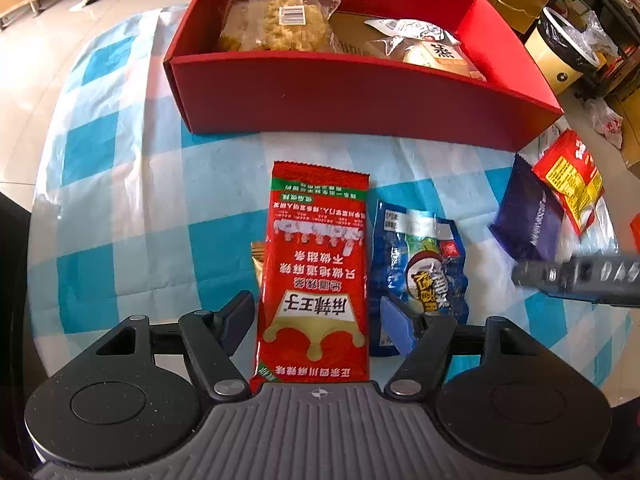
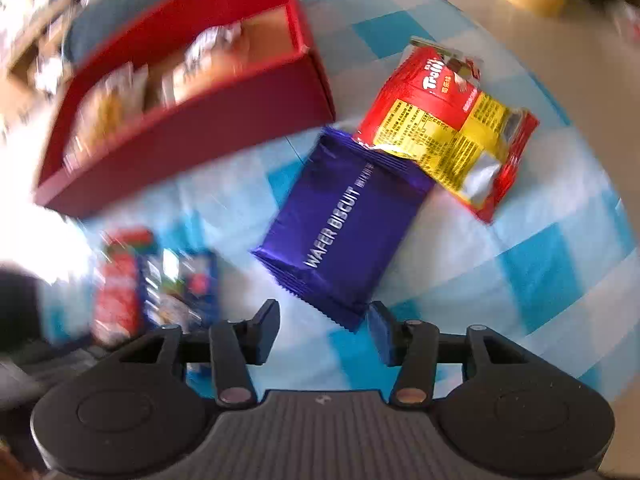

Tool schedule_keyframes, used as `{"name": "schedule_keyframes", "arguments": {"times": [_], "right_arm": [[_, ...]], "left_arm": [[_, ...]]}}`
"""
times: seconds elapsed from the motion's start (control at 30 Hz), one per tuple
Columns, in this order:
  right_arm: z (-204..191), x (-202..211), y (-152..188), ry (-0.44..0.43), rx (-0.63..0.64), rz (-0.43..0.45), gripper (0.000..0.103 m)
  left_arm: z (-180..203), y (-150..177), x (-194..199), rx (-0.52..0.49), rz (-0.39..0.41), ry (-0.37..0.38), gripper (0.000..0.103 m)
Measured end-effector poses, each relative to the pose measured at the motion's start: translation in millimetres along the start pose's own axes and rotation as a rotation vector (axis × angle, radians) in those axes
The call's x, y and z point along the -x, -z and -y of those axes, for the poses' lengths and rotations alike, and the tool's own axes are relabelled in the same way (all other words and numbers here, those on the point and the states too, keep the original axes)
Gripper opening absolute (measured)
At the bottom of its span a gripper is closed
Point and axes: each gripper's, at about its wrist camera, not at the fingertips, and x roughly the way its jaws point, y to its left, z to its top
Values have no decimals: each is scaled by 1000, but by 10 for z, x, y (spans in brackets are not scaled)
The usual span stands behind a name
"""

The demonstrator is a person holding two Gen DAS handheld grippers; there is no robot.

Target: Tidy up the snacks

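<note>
You had the open red cardboard box at the far side of the blue-and-white checked tablecloth, already holding a clear bag of yellow crisps and a few pale wrapped buns, so the loose packs in front of it were probably the ones left to sort. Your left gripper pointed steeply down over the long red foil snack packet, which lay flat and lengthwise between the two fingers; the pads stood just off its edges with gaps showing, so the tool was released, not clamped. I judged that you lined it up that way to pinch the packet across its narrow width. A blue printed snack pouch lay right beside it, close to the right-hand pad, so it could get caught. Your right gripper also tilted steeply down, over the near corner of the purple wafer biscuit pack. That corner sat between the fingers, but the view was blurred and the pads looked clear of the wrapper, so I called it unclenched. The purple pack's far end lay tucked under the crumpled red-and-yellow candy bag, near the box corner.
</note>
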Motion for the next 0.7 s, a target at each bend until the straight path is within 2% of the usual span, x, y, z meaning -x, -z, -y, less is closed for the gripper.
{"name": "schedule_keyframes", "arguments": {"times": [0.03,0.07,0.1,0.2,0.33,0.4,0.5,0.63,0.7], "right_arm": [[-1,8,-25,-19,-55,29,60],[0,-8,-52,-27,-115,53,73],[-15,-48,-77,-21,-155,66,78],[-121,-185,-138,52,-218,70,83],[-191,-241,-221,127,-289,139,89],[-187,-309,-249,156,-295,153,99],[-390,-405,-206,245,-97,108,99],[-423,-394,-74,247,98,107,93],[-377,-317,-57,244,152,93,73]], "left_arm": [[5,-8,-3,5,0,1,76],[7,-14,-3,7,1,2,76],[14,-16,-8,6,0,0,76],[21,-9,-15,4,0,-5,76],[-13,-10,-23,14,-9,-1,76],[-22,-9,-34,19,-12,6,76],[-9,-2,-39,4,-11,10,76],[-32,31,-3,-3,-7,18,76],[-54,55,11,-6,-7,18,76]]}}
